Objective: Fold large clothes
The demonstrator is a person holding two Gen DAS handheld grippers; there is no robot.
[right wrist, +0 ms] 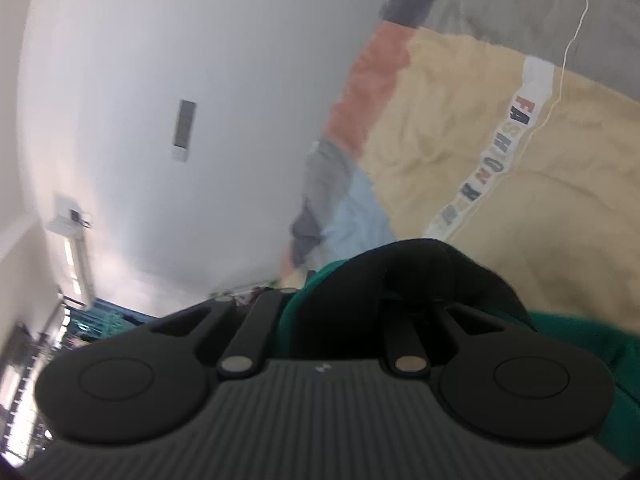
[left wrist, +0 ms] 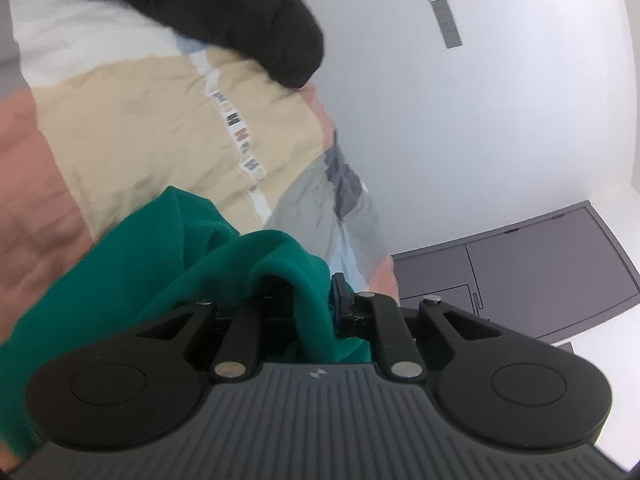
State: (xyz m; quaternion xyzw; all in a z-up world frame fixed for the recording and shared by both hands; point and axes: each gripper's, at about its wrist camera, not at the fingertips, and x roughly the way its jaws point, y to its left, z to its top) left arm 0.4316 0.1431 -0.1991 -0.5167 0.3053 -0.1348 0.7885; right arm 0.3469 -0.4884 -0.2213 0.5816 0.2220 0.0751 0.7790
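Left jaws (left wrist: 320, 312): nearly closed, and a thick fold of the green garment (left wrist: 168, 248) sits between them — I judge they pinch it, so the cloth cannot slip away.

Right jaws (right wrist: 344, 312): also narrow; green cloth and a piece of black fabric (right wrist: 436, 280) bulge over them. The fingertips are hidden under this, but the cloth seems to be clamped there.

Green garment: it hangs between my two grips, one part in each. I think I hold it at two places so that an edge stays stretched for the fold.

Black fabric: in the left view a dark mass (left wrist: 256, 20) also lies at the top. If it belongs to the green garment or is a separate thing, I cannot tell.

Colour-block garment (left wrist: 136, 128): beige, pink and grey, with a strip of printed letters (right wrist: 496, 152); it lies spread flat on the white bench (left wrist: 460, 128), directly under the green one.

Step, as I judge: carrying the green garment over the bench — the fold itself is not yet made.

Risk: the pictures are blurred, and the loose cloth could disturb the garment below.
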